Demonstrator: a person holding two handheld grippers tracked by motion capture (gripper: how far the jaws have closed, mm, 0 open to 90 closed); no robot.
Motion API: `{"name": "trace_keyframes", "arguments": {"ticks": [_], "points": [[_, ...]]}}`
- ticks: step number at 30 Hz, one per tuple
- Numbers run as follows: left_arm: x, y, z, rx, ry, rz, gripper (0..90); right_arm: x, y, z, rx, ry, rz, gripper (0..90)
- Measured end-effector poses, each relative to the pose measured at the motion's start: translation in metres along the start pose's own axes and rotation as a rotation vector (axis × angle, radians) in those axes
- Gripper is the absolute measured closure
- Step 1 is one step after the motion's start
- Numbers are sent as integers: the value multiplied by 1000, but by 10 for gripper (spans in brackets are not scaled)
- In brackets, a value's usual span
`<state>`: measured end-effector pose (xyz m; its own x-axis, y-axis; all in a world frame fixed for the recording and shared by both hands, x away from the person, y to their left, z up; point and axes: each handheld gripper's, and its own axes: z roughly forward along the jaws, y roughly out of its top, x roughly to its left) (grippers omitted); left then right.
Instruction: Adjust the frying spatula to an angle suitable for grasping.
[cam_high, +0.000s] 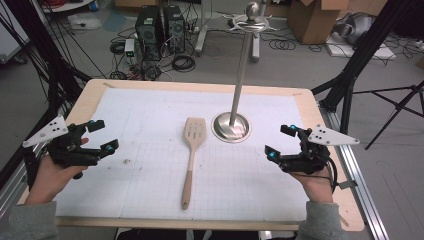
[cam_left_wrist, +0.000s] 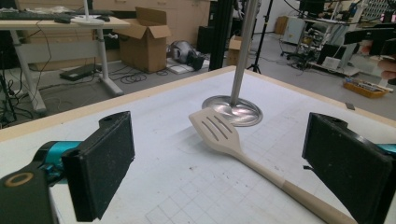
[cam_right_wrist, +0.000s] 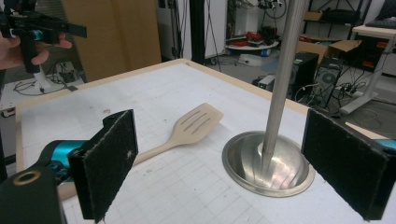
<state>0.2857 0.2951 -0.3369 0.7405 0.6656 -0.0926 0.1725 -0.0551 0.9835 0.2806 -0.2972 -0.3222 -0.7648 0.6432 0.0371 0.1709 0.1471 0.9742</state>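
Spatula (cam_high: 192, 152) is what we are after: it lies flat on the white gridded mat (cam_high: 150, 115), midway between our two tools, slotted blade pointing away from us and just beside the round base of the steel stand (cam_high: 231, 126), handle trailing back towards us. The left gripper (cam_high: 98, 136) and the right gripper (cam_high: 280, 141) both hover wide open with nothing between their jaws, each well apart from the spatula. We judge the handle the better place to take hold, since it sits clear of the stand; we should come in low with one jaw on either side of the handle and close squarely across it, so it does not roll or skid on the mat.
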Motion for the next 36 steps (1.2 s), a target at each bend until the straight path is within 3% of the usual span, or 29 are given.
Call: {"name": "trace_keyframes", "arguments": {"ticks": [12,26,31,36], "points": [[-1,0,0,1,4,-3,96,2,0,6,2,9,-3,96],[0,-2,1,7,3,-8,97,10,-1,25,16,63,-9,97],[1,-2,0,5,2,-12,97,19,-4,39,-3,109,-35,163],[0,-2,0,6,1,-14,97,24,-8,52,13,141,-38,261]]}}
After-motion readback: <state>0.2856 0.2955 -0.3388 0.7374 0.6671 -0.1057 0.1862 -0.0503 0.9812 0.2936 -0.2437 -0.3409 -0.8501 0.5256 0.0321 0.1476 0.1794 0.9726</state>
